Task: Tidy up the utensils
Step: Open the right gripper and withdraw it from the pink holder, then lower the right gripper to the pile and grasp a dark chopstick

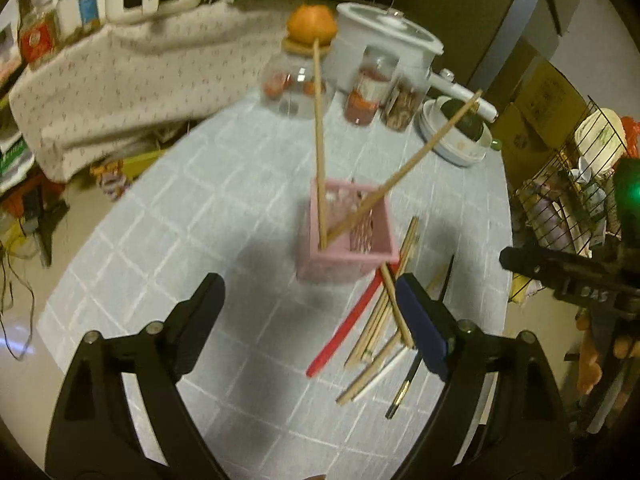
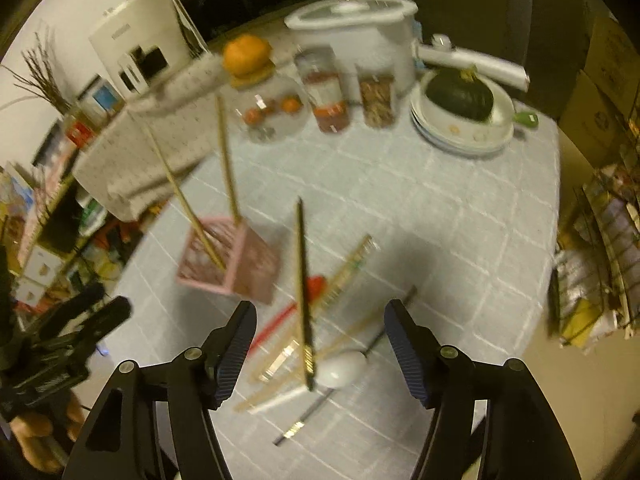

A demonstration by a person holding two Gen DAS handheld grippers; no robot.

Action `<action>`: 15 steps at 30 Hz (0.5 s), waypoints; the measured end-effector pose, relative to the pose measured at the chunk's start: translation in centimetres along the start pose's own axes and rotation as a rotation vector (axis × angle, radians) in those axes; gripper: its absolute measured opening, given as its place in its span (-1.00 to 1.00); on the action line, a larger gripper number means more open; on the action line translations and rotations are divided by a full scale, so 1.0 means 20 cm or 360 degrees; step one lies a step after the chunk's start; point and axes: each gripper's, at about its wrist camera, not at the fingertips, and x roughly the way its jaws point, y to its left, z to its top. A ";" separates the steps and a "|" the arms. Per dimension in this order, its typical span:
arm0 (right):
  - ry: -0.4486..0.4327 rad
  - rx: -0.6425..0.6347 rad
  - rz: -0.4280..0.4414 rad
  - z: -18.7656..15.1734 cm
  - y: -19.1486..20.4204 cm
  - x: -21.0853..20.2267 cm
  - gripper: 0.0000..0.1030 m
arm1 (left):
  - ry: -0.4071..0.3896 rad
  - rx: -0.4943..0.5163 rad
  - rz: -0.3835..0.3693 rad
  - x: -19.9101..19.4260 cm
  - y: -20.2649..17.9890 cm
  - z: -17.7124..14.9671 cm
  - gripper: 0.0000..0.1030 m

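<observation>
Sorting has only begun: two wooden chopsticks (image 1: 320,140) stand tilted in the pink basket (image 1: 348,256) in the middle of the counter (image 1: 200,200), one leaning toward the far jars, the other slanting to the right. The rest of the utensils (image 1: 384,320) lie in a loose heap on the counter just right of the basket and nearer than it, so most of the job appears to remain. The heap holds several pale wooden sticks, a red stick (image 1: 344,332), a white one, a dark stick with a gold end and, in the right wrist view, a white spoon (image 2: 344,368); they cross one another at odd angles. A dark chopstick (image 2: 303,292) with a gold band shows between the fingers of the right gripper (image 2: 320,348); motion blur hides whether it rests on the heap. Both pairs of fingers stand wide apart and grip nothing. The left gripper (image 1: 312,320) hangs over the counter near the basket, its right finger above the heap. The basket is a square lattice box, open at the top.
</observation>
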 end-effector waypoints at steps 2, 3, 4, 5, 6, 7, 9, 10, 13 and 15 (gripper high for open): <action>0.0086 -0.0007 -0.0058 -0.04 -0.03 0.09 0.32 | 0.0057 -0.0027 0.0009 0.03 0.01 -0.03 0.69; 0.0130 -0.0017 -0.0086 -0.06 -0.04 0.12 0.32 | 0.0080 -0.0036 0.0001 0.05 0.02 -0.04 0.69; 0.0159 -0.0026 -0.0107 -0.08 -0.05 0.15 0.32 | 0.0090 -0.0040 -0.0003 0.06 0.02 -0.05 0.69; 0.0185 -0.0041 -0.0126 -0.09 -0.06 0.18 0.32 | 0.0100 -0.0040 0.0004 0.06 0.02 -0.06 0.69; 0.0198 -0.0049 -0.0136 -0.09 -0.07 0.20 0.32 | 0.0116 -0.0036 0.0018 0.08 0.02 -0.07 0.69; 0.0216 -0.0055 -0.0150 -0.10 -0.08 0.22 0.32 | 0.0127 -0.0037 0.0023 0.09 0.02 -0.08 0.69; 0.0241 -0.0028 -0.0157 -0.10 -0.12 0.26 0.32 | 0.0148 -0.0058 0.0003 0.10 0.02 -0.09 0.69; 0.0256 0.0020 -0.0143 -0.09 -0.16 0.28 0.32 | 0.0157 -0.0073 -0.0011 0.11 0.02 -0.09 0.69; 0.0300 0.0157 -0.0127 -0.08 -0.24 0.36 0.32 | 0.0177 -0.0102 -0.0039 0.13 0.01 -0.11 0.69; 0.0326 0.0190 -0.0144 -0.08 -0.28 0.42 0.28 | 0.0193 -0.0084 -0.0039 0.15 0.00 -0.11 0.69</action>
